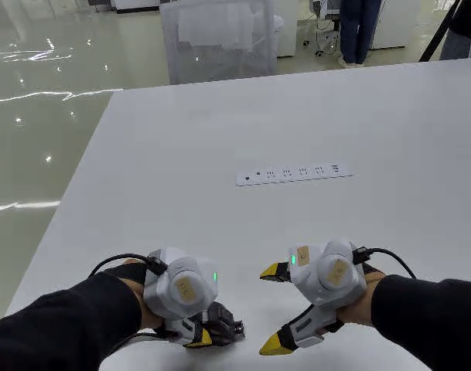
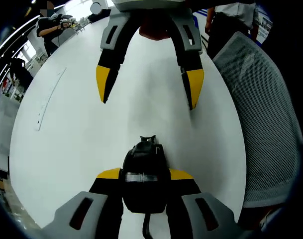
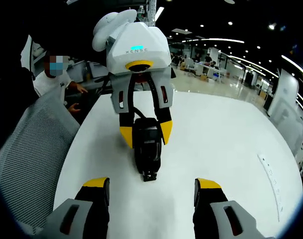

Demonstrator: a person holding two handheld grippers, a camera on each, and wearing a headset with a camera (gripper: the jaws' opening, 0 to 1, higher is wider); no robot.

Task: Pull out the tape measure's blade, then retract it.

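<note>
The left gripper (image 2: pixel 145 174) has its jaws clamped on the black tape measure (image 3: pixel 147 147), one yellow tip on each side of the case. The case hangs just above the white table (image 1: pixel 220 131); whether it touches the surface cannot be told. In the head view the gripper's white body and the person's dark sleeve hide most of the tape measure, leaving only a dark corner showing at the near table edge. A small fitting at the case's front end faces the other gripper, but it is too small to make out.

The right gripper (image 1: pixel 271 310) faces it from just beside, jaws spread wide and holding nothing, its tips apart from the case. Its lower jaw is partly cut off by the bottom of the head view.

A white power strip (image 1: pixel 293 174) lies well apart, farther up the table. A grey mesh chair (image 2: pixel 263 124) stands at the table's edge, cut off by the view's rim.
</note>
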